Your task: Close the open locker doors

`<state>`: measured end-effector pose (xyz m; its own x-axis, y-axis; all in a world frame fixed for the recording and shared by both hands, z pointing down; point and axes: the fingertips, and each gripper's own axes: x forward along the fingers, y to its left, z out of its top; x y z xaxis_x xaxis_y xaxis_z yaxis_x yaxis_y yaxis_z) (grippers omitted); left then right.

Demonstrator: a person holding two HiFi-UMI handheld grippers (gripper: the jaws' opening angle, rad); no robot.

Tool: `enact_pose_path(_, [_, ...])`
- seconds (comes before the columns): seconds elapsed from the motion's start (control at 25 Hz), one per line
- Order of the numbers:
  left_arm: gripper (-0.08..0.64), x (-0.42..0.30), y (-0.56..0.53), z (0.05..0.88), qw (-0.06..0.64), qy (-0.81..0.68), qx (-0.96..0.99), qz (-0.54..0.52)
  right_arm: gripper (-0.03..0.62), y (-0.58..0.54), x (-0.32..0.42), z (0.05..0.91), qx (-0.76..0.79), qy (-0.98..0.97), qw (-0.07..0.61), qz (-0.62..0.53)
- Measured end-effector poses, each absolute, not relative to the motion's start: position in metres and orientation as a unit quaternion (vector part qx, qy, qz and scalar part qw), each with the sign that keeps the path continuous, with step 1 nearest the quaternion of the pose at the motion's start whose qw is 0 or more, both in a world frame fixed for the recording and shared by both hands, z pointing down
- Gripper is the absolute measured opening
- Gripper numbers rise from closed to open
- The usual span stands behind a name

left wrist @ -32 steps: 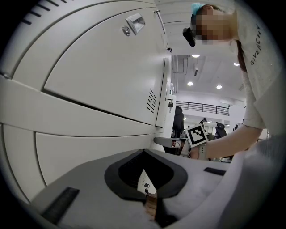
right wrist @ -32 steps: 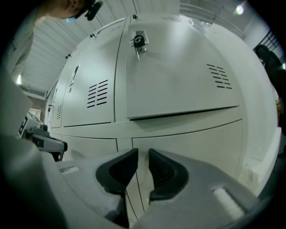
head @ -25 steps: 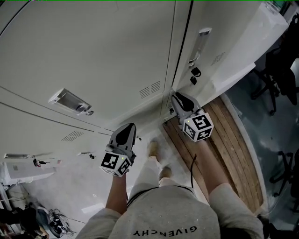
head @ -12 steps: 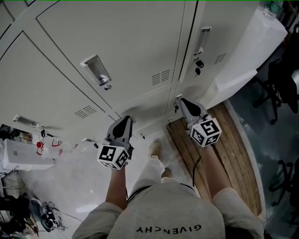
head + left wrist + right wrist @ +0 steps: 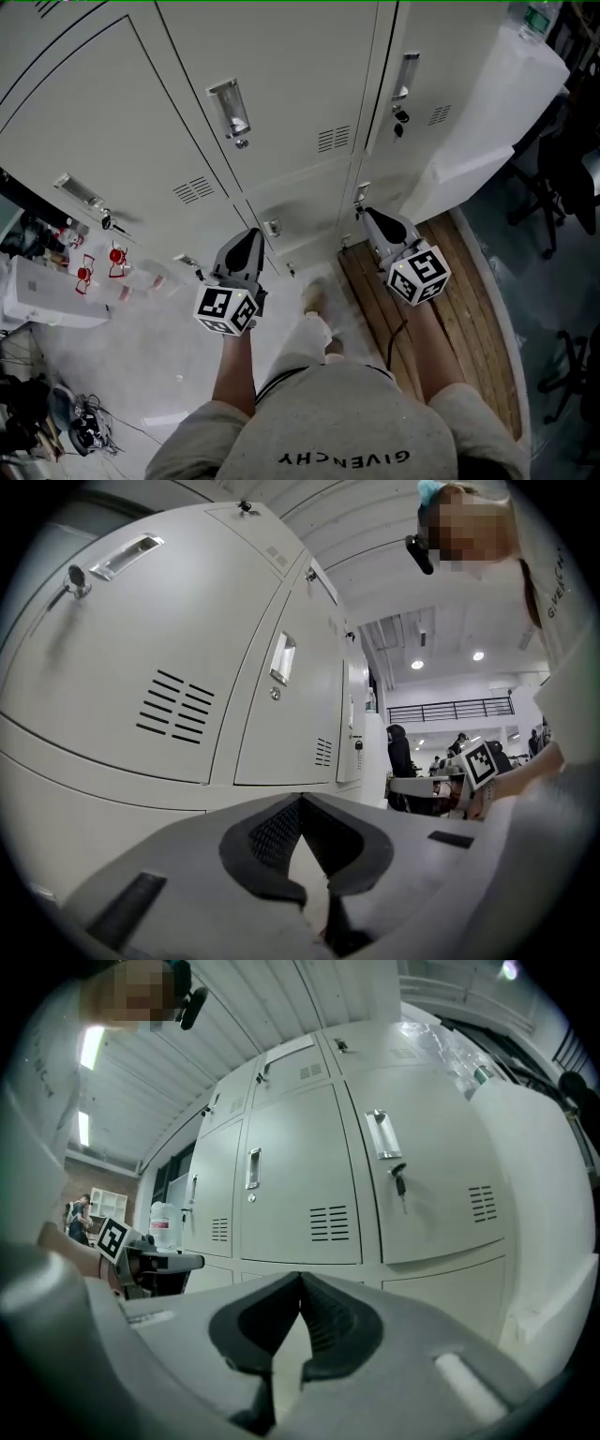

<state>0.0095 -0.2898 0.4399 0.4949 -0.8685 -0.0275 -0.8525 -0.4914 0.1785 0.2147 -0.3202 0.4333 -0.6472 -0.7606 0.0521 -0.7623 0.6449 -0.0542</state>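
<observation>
Head view: locker doors (image 5: 281, 84) fill the wall ahead, tall panels with long axis upright, fronts facing the person, the nearest looking flush; left gripper (image 5: 251, 234) and right gripper (image 5: 367, 214) point level at the lower row, jaws pressed together, empty.

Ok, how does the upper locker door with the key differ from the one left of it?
The keyed door has a key hanging from its lock; the middle door has a bare lock. The keyed door ends the row; the middle door has doors either side. Both look shut, with recessed handles and vent slots.
</observation>
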Motion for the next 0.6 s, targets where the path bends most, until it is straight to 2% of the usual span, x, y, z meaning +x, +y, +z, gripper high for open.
enact_pose_path(0.6, [-0.003,-0.067,-0.224,0.422,0.056,-0.579,0.811,-0.066,0.0,-0.271,0.173,0.411,0.371,-0.929,-0.003,0.012])
